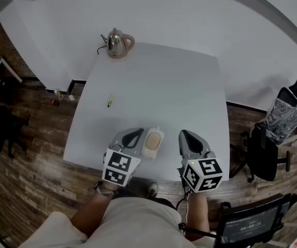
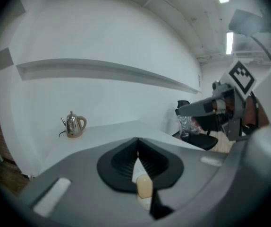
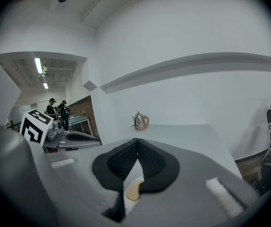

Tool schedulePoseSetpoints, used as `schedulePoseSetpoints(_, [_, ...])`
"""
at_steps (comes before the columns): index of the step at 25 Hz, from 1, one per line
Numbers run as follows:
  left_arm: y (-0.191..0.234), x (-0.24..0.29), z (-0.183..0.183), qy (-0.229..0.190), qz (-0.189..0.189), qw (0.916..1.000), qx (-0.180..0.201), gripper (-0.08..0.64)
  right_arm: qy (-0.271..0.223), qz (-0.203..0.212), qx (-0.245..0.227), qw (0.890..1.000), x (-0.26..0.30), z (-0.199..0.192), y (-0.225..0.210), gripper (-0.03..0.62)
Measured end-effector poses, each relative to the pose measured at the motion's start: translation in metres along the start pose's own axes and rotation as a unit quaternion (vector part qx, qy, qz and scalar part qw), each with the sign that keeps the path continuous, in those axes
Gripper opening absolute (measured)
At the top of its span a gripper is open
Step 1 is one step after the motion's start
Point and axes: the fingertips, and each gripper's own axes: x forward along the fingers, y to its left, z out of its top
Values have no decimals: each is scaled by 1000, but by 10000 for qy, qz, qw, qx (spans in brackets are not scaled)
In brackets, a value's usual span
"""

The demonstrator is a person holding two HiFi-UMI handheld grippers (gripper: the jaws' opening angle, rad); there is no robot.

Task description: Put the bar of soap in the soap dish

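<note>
A tan bar of soap [image 1: 152,140] lies in a white soap dish [image 1: 159,133] near the front edge of the white table [image 1: 159,87]. My left gripper [image 1: 136,134] hovers just left of the dish, shut with nothing in it. My right gripper [image 1: 185,135] hovers to the dish's right, also shut and empty. In the left gripper view the pads meet at the tip [image 2: 137,141], and the soap [image 2: 144,187] shows below them. In the right gripper view the pads also touch [image 3: 136,141], with the soap [image 3: 134,189] underneath.
A metal kettle [image 1: 118,43] stands at the table's far edge, its cord trailing left. A yellow pen [image 1: 109,99] lies left of centre. Office chairs [image 1: 266,151] stand to the right on the wooden floor. Two people [image 3: 56,109] are far off in the room.
</note>
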Motion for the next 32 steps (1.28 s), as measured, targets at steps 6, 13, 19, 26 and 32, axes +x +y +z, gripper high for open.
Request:
schedulePoseSetpoints(6, [13, -3, 20, -228, 48, 9997, 126, 5, -144, -59, -111, 9998, 2, 15, 4, 2])
schedulePoseSetpoints(13, [21, -8, 38, -474, 177, 9983, 296, 5, -295, -50, -228, 9993, 4, 29, 6, 2])
schedulePoseSetpoints(19, [31, -14, 49, -641, 294, 9969, 358, 5, -453, 13, -335, 9984, 8, 40, 10, 2])
schedulePoseSetpoints(26, [41, -18, 72, -930, 423, 9936, 487, 5, -631, 37, -464, 9969, 11, 60, 15, 2])
schedulePoseSetpoints(32, [41, -25, 85, -1152, 281, 9919, 454, 5, -759, -23, -714, 9946, 10, 76, 23, 2])
